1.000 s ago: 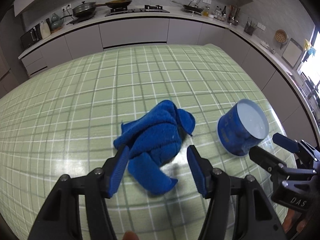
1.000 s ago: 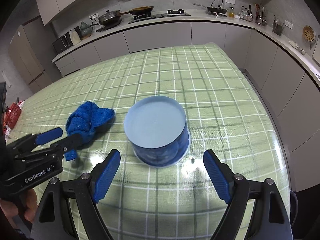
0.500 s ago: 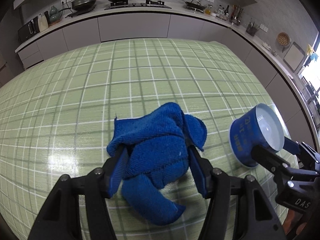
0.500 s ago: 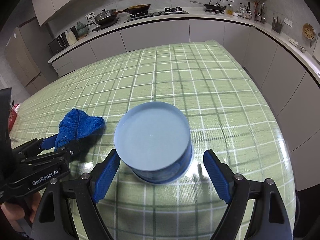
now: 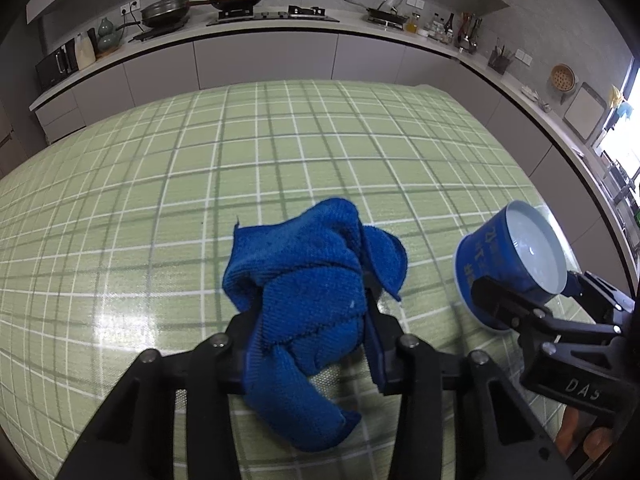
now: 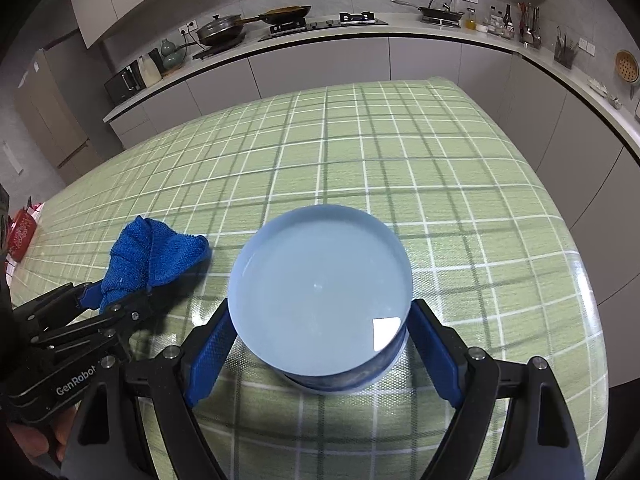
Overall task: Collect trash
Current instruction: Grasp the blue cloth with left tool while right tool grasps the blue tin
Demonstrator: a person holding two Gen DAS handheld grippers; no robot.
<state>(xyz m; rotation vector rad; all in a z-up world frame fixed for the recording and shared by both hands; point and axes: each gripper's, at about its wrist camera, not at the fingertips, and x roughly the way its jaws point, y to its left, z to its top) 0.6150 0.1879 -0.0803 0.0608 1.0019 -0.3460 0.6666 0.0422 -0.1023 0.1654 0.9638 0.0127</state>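
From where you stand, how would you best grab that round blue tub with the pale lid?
Probably by its curved side wall, coming down from above with one finger on each side. The blue tub stands upright on the checked tablecloth, its lid too flat to pinch; the right gripper already straddles it.

A round blue tub with a pale lid [image 6: 322, 300] sits at centre frame between the right gripper's [image 6: 320, 350] closing blue fingers [image 6: 210, 350]. At lower left, the left gripper [image 6: 116, 298] pinches a crumpled blue cloth [image 6: 154, 258] on the green checked table [image 6: 400, 152].

The blue cloth [image 5: 316, 280] hides the left gripper's [image 5: 316, 344] pads, seemingly.
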